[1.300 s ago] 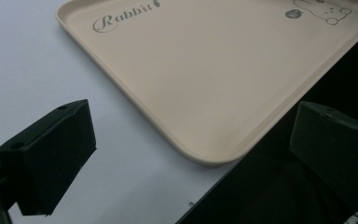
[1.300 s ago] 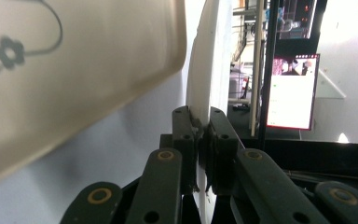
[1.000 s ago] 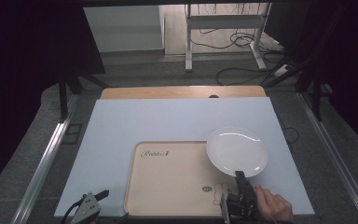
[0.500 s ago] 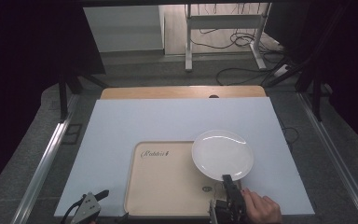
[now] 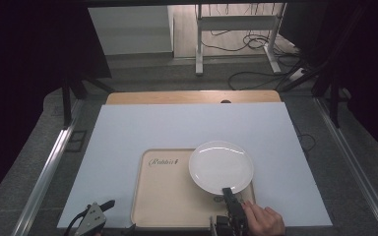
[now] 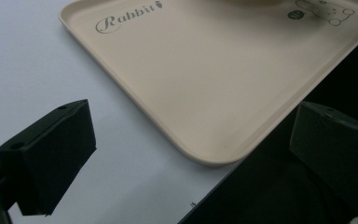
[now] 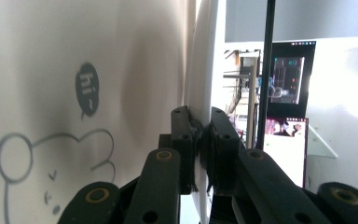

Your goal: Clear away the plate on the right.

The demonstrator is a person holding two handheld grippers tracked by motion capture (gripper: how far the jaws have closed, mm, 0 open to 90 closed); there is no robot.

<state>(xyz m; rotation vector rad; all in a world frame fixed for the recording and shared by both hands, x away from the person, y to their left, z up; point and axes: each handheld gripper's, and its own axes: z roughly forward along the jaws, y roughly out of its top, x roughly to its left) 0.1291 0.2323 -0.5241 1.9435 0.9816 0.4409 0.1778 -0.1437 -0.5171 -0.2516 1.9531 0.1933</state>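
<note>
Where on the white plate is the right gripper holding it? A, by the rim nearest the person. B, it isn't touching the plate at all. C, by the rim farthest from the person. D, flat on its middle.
A: the right gripper is shut on the near rim of the white plate, which is over the beige tray; the right gripper view shows its jaws clamped on the plate's edge.

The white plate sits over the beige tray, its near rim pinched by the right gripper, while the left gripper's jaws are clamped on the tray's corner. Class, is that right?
Not quite. The left gripper holds nothing: the left gripper view shows its jaws wide apart, the beige tray lying beyond them untouched. The rest stands: the right gripper pinches the white plate by its near rim, over the tray.
</note>
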